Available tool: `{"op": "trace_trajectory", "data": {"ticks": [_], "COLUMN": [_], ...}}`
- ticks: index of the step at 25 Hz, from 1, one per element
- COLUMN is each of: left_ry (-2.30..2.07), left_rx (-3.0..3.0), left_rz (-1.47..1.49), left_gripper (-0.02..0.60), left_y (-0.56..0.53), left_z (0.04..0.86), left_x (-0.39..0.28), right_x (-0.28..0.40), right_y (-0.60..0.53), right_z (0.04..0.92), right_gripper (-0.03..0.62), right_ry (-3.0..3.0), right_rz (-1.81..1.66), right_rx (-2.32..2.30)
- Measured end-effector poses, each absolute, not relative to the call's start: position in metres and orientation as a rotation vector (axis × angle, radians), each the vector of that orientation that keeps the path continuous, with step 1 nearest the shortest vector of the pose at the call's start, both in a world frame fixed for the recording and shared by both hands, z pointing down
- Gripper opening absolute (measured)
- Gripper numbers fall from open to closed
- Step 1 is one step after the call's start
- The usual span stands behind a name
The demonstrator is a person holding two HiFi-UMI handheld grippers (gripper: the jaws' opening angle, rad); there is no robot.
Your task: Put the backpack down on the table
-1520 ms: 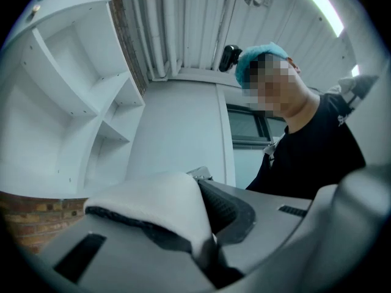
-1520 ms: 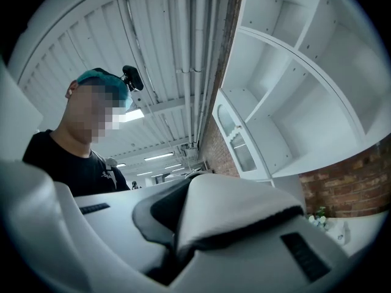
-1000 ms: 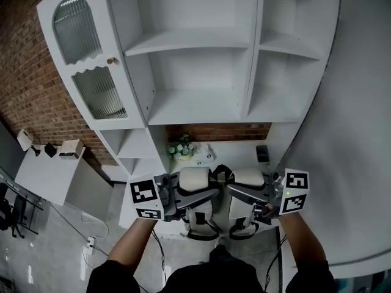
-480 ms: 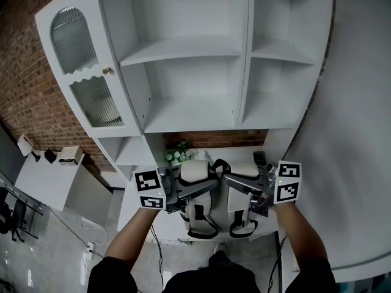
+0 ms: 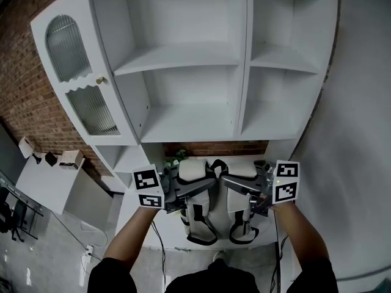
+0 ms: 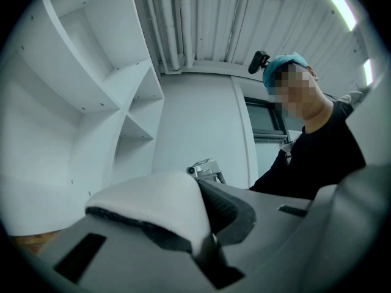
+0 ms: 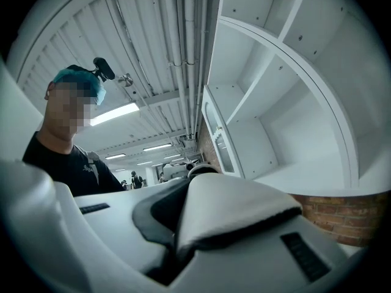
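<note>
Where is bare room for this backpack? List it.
Bare: the table strip left of the backpack, in front of the plant, and the open shelves above. Crowded: the table's back edge, with the plant and a dark item.

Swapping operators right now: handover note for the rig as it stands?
Left gripper: fingers shut on a white padded strap of the backpack.
Right gripper: fingers shut on the other strap.
Backpack: hangs between the two grippers, over the table, in front of the white cabinet. I can't tell whether its bottom touches the table.
Done: backpack gripped by both grippers.
Left: lower it onto the table, open both grippers, pull back.
</note>
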State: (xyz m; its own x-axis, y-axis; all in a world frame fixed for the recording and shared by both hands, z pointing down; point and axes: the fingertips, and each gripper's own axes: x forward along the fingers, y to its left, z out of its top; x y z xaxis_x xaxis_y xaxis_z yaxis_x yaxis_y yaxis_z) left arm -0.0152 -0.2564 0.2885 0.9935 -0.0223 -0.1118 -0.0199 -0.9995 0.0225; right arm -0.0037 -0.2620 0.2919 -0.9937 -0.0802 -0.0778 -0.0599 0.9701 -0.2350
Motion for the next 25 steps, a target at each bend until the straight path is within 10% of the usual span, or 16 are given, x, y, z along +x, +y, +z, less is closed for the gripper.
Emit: {"op": "trace_trajectory", "data": {"ticks": [25], "left_ry": [-0.087], "left_rx": [3.028], "left_rz": [-0.053], "left_gripper": [0.04], "left_y": [-0.35], "left_z": [0.339], "left_x": [0.0], "right_x": [0.011], "right_y": [-0.355], "right_z": [0.339], "right_gripper": [0.029], "right_ry": [3.036], "right_rz": [-0.4], "right_rx": [-0.116]}}
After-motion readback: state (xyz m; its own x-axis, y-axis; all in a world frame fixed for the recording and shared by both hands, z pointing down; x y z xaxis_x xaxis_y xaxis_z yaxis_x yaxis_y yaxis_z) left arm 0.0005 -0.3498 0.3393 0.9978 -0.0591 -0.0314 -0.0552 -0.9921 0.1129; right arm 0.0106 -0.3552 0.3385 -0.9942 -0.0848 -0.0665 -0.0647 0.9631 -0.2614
